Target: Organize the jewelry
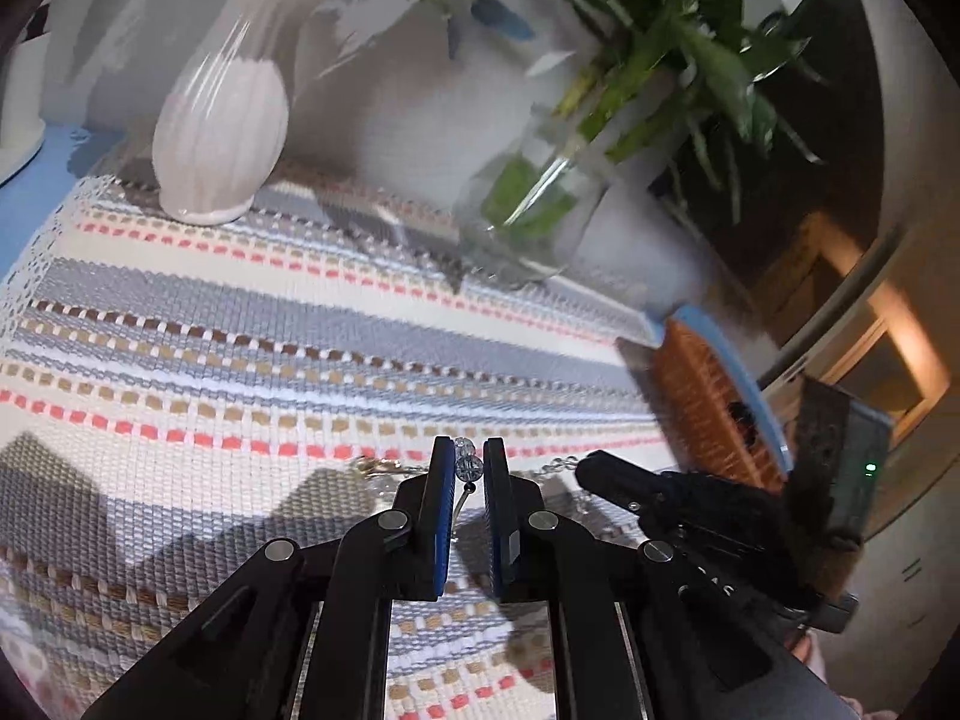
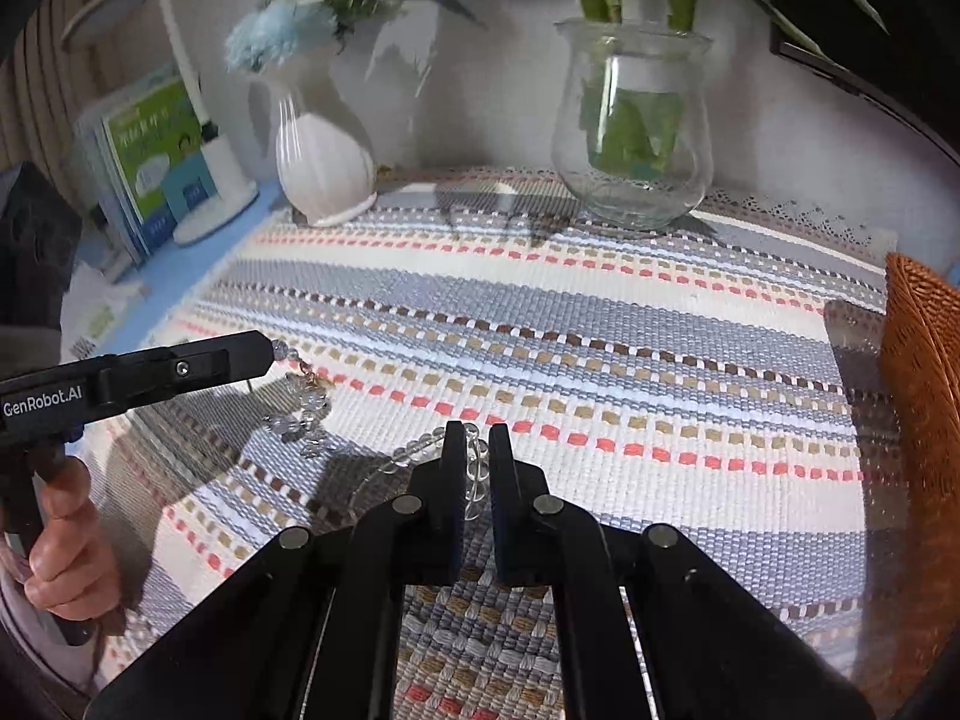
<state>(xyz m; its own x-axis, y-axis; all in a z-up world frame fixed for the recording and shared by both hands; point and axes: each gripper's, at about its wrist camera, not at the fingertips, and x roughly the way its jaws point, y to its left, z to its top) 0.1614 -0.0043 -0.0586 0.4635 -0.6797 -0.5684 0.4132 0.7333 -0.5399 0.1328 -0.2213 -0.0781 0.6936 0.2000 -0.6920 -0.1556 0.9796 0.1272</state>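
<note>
Both claws are clamped on a clear bead strand at lower centre of each frame: the left gripper pinches one end, the right gripper another stretch. It drapes over the striped mat; next likely comes a joint carry to the wicker basket.

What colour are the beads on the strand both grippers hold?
Clear, glassy beads, colourless with a gold-toned clasp; best seen in the right wrist view.

Two wrist views, angled down, close over shared striped mat
</note>
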